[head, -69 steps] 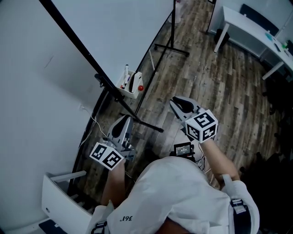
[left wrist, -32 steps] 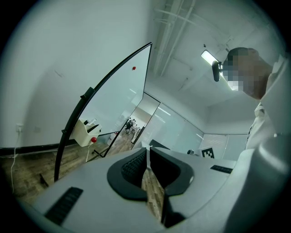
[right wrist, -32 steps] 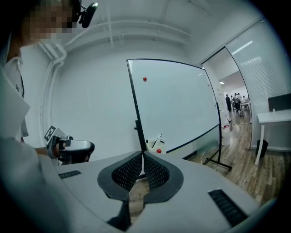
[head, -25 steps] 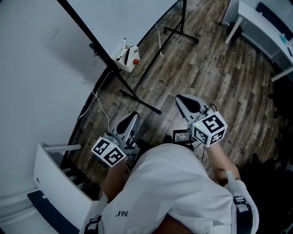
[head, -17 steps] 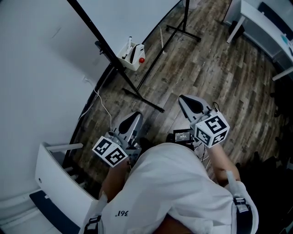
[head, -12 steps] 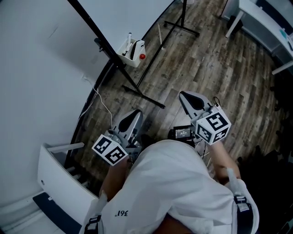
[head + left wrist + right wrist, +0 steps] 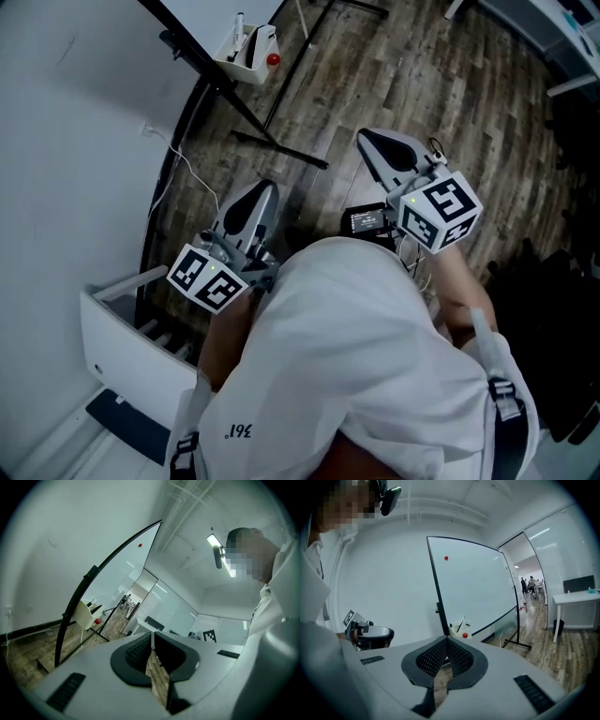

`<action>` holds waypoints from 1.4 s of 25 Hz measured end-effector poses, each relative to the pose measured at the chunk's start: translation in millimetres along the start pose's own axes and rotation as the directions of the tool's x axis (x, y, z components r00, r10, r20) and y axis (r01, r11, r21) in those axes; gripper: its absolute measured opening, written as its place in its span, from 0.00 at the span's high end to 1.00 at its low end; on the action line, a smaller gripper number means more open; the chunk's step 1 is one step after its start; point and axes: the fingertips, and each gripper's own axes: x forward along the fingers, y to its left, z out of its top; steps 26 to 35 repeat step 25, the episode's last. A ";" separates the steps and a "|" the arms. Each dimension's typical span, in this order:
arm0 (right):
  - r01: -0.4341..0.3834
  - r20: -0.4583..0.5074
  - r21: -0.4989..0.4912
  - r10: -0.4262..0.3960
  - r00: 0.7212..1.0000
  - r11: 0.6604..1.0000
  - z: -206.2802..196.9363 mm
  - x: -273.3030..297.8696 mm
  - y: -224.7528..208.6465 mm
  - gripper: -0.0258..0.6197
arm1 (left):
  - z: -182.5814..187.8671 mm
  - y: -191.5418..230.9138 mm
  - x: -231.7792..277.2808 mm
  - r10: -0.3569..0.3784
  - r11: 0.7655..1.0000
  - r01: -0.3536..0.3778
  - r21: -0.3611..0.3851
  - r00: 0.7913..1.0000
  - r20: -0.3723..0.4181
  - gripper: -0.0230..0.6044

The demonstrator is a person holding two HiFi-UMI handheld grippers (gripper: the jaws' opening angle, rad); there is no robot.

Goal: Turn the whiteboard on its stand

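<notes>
Currently both grippers sit low in front of the person's white shirt (image 7: 356, 356), over the wood-plank floor (image 7: 375, 75), and neither touches anything.

Left gripper (image 7: 259, 195): its own view shows the dark ribbed pads drawn together with nothing between them. They appear to meet at the tips, though the slit below them shows bare floor, so full contact is hard to confirm. It points toward the wall side.

Right gripper (image 7: 373, 146): pads closed on each other at the tips, empty. It points ahead and slightly outward.

Whiteboard (image 7: 473, 583): upright in its black frame on the stand (image 7: 281, 152), ahead and to the person's left, well apart from both grippers. It stands near the white wall (image 7: 66, 141). In the head view only its lower corner enters at the top left edge.

A small red dot (image 7: 446, 558) sits high on the board's surface. A white tray (image 7: 246, 45) hangs at the lower corner by the frame post, holding markers and a round red object (image 7: 272, 59).

A white desk (image 7: 576, 597) stands far off to the right.
</notes>
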 end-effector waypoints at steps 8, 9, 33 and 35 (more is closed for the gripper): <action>0.016 0.002 -0.015 -0.016 1.000 1.000 -0.9 2.8 10.6 0.92 | -2.6 5.0 -7.0 -0.016 1.000 0.016 -0.007 1.000 -0.017 0.92; 0.017 0.001 -0.017 -0.017 1.000 1.000 -1.4 2.8 11.5 0.92 | -2.9 5.4 -7.4 -0.018 1.000 0.017 -0.009 1.000 -0.018 0.92; 0.008 -0.004 -0.075 -0.008 1.000 0.997 1.1 14.4 14.7 0.92 | 0.4 14.8 -2.7 -0.022 1.000 0.022 -0.009 1.000 -0.015 0.92; 0.008 -0.004 -0.075 -0.008 1.000 0.997 1.1 14.4 14.7 0.92 | 0.4 14.8 -2.7 -0.022 1.000 0.022 -0.009 1.000 -0.015 0.92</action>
